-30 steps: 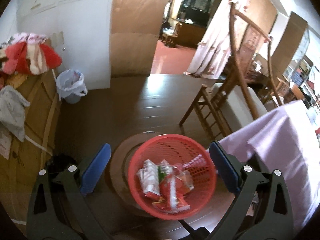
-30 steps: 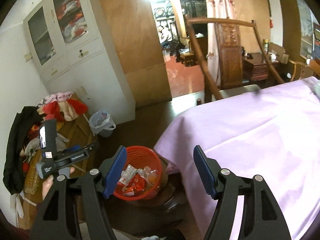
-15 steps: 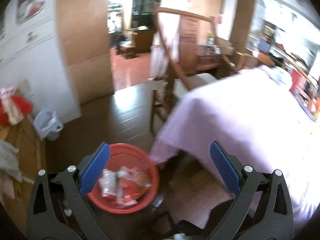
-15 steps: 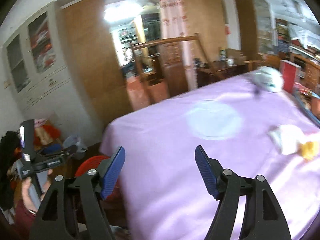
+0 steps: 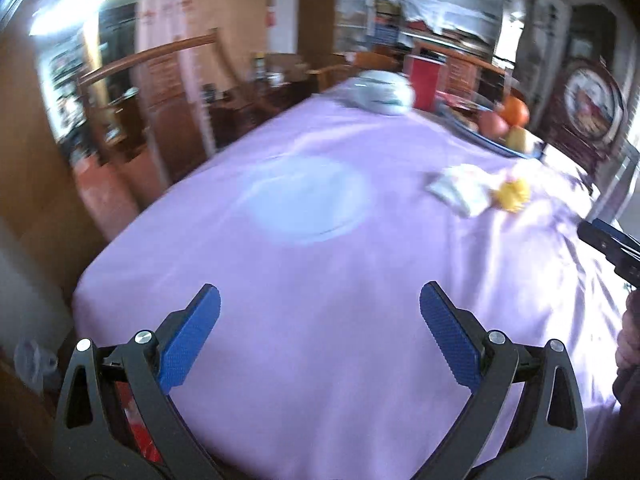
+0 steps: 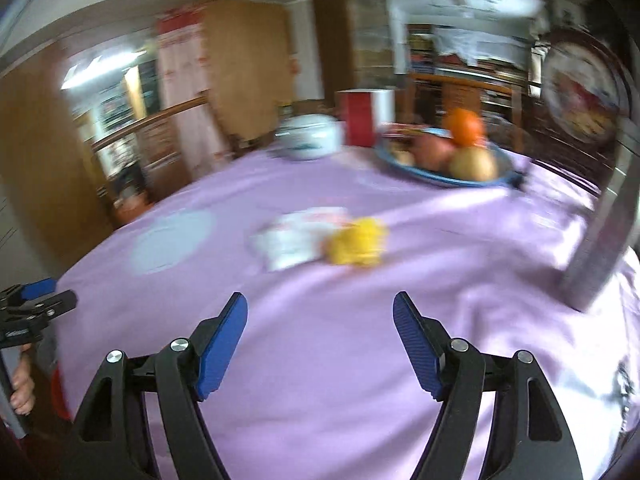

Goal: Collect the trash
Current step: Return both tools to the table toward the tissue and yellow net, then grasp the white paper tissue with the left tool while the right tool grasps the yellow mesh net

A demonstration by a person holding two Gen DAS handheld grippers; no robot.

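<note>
A white wrapper (image 6: 296, 240) and a crumpled yellow scrap (image 6: 358, 242) lie side by side on the purple tablecloth (image 6: 320, 360), some way ahead of my right gripper (image 6: 320, 298). That gripper is open with only cloth between its blue pads. My left gripper (image 5: 320, 292) is open too, over the near edge of the cloth, with the wrapper (image 5: 460, 192) and the yellow scrap (image 5: 512, 196) far off to its right. A sliver of the red basket (image 5: 136, 432) shows low behind the left finger. Both views are motion-blurred.
A blue fruit plate (image 6: 440, 180), a white lidded bowl (image 6: 308, 138) and a red box (image 6: 358, 118) stand at the table's far side. A pale round patch (image 5: 308, 204) marks the cloth. A grey post (image 6: 600, 240) rises at the right. Wooden chairs stand behind.
Both grippers have swung right, away from the red basket on the floor, and now face the purple table. The basket has slid out of the middle of both views.
</note>
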